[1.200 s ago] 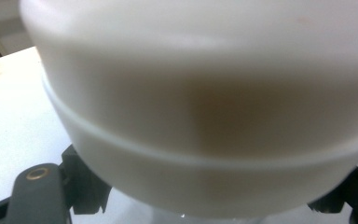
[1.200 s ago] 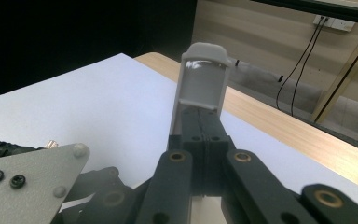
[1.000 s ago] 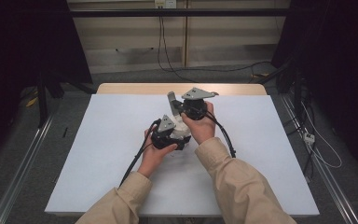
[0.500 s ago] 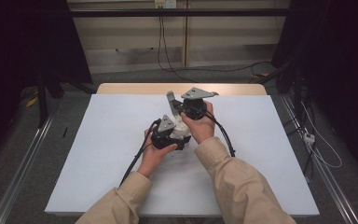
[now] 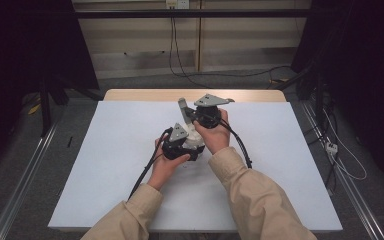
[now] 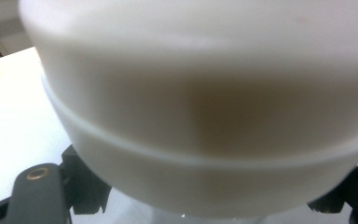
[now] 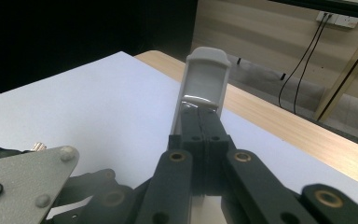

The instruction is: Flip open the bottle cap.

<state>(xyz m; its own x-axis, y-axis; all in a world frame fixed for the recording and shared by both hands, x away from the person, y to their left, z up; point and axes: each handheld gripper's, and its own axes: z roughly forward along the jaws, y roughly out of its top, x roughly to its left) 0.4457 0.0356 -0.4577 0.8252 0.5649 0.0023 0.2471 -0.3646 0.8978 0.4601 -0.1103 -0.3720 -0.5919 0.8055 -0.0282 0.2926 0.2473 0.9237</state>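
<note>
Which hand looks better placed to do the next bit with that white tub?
Probably the right. The right gripper is free to move, its jaws pinching a thin grey-white flat piece raised above the table. The left gripper is busy steadying the white tub.

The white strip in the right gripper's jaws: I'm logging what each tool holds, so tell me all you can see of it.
The white strip looks like smooth, slightly glossy plastic: flat and narrow, with a rounded, thickened tip and a shallow recessed face. The right gripper is shut on its lower end, its black jaws pressed together there, and the strip juts out beyond them over the white table, touching nothing else. In the high view it shows as a grey tab rising from that gripper.
</note>
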